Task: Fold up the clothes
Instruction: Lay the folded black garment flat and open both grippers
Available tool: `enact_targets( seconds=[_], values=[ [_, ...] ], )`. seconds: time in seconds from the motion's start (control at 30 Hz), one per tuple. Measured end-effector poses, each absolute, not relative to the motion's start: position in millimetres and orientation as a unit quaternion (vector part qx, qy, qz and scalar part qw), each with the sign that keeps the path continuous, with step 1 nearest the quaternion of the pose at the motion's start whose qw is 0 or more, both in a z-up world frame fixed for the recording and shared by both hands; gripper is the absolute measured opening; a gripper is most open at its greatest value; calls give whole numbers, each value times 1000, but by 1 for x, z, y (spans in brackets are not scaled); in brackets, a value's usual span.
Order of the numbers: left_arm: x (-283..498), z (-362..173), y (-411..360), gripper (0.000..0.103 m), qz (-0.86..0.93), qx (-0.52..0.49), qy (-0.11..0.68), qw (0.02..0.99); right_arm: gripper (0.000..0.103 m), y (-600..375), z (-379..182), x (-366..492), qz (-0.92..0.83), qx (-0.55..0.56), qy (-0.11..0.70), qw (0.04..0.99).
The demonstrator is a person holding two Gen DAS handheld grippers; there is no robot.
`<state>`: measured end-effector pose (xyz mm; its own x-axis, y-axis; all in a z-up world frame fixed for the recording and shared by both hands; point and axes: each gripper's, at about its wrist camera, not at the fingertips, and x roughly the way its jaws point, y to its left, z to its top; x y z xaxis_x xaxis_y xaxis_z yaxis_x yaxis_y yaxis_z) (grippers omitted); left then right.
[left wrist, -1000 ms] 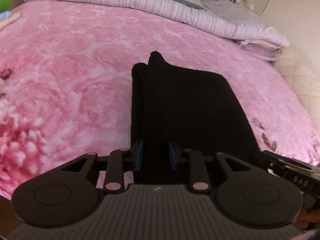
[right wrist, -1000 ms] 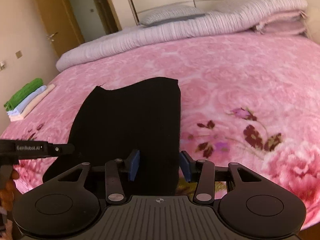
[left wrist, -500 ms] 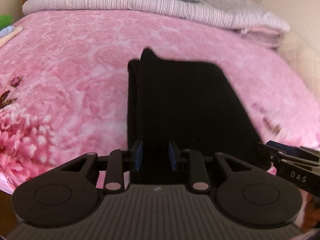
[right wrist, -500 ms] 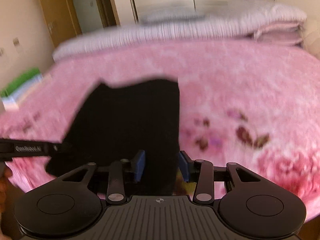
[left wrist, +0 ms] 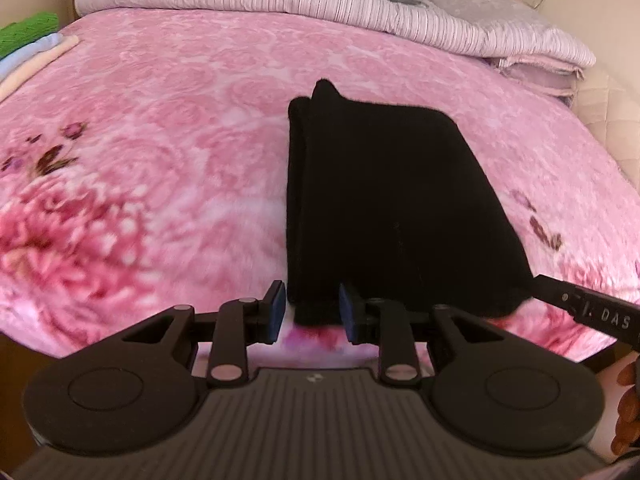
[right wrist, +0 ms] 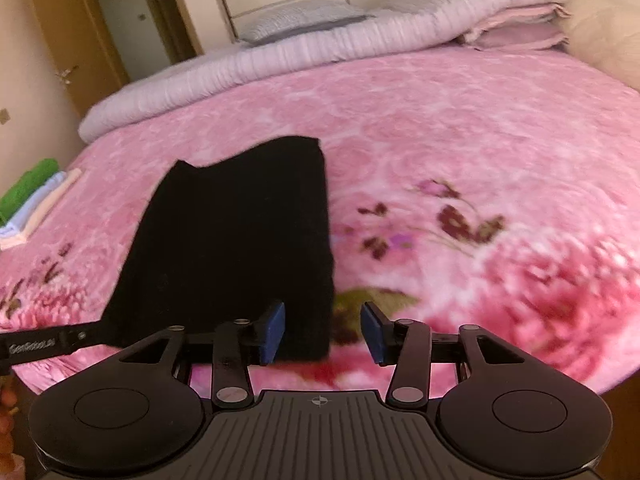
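Though it is folded into a long, narrow rectangle, the black garment (left wrist: 392, 208) is so dark that no seam, collar or sleeve can be made out on it; only its outline tells, with a doubled edge down its left side and one small peak at the far corner. It lies flat on the pink floral blanket (left wrist: 180, 128) of the bed, toward the near edge. The left claw (left wrist: 312, 308) has the garment's near left corner between its blue pads, but whether the pads press on the cloth is not clear. The right claw (right wrist: 323, 330) is opening its jaws: the near right corner lies against the left pad, with clear blanket showing before the right pad, so it grips nothing. Much of the near blanket is blurred. A stack of folded clothes (right wrist: 32, 200) at the bed's left edge is cut off by the frame in both views. At the head of the bed sit a rolled lilac quilt (right wrist: 260, 68) and a grey pillow (right wrist: 296, 20).
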<state>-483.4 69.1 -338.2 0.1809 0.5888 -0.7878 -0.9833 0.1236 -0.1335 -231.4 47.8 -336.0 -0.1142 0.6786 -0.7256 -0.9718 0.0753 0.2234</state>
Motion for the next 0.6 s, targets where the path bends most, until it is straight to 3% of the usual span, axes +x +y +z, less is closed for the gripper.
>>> enact_targets(
  seconds=[0.6],
  values=[
    [-462, -319, 22, 34, 575, -294, 321, 693, 48, 14, -313, -248, 645, -213, 337, 651]
  ],
)
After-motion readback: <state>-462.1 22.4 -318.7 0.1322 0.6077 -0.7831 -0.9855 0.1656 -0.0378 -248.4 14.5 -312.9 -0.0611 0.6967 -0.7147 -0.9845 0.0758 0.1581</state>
